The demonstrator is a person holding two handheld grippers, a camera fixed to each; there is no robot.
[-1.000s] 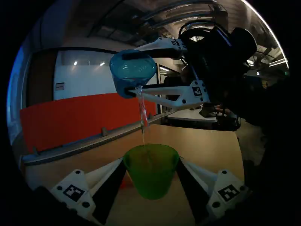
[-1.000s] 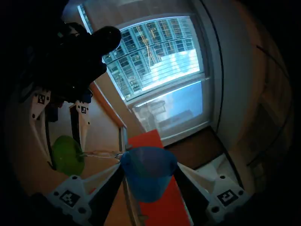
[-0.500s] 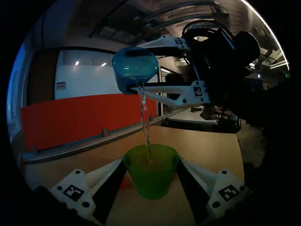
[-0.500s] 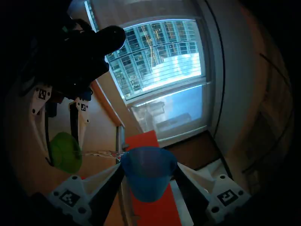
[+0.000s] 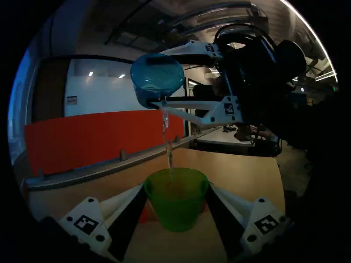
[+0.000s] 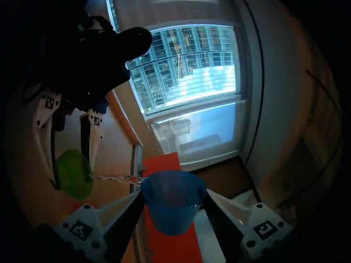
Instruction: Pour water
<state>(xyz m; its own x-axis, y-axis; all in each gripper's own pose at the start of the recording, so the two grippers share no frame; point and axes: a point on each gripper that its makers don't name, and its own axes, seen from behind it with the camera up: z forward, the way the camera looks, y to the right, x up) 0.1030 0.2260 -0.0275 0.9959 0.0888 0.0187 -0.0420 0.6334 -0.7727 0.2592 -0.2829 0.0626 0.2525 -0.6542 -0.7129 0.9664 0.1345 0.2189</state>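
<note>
Pour status: left tool (image 5: 176,189) is clamped on the green cup (image 5: 175,208), one finger pressed against each side, jaws spread to cup width. The cup sits upright between the fingertips, rim up, over the wooden table (image 5: 239,173); can't tell if its base touches the top. The right tool (image 5: 157,80) is above and ahead of the left tool, gripped by a dark hand (image 5: 263,74). It is closed the same way on the blue cup (image 5: 154,90), one finger on each side and nothing slack. The blue cup is tipped hard toward the left tool, mouth facing the left gripper view's camera, lip at the low side. A thin water stream (image 5: 167,131) leaves that lip and drops straight into the green cup's mouth; the cups are apart, linked only by the water. Some liquid shows inside the green cup, level unclear in the dim light. In the right gripper view the blue cup sits between that tool's own fingertips. The stream goes off its rim to that tool's left, toward the green cup held between the other tool's white fingers. Beyond the left tool an orange partition (image 5: 87,136) runs along the table's far edge. Beyond the right tool is a big window (image 6: 188,70) with blinds.
</note>
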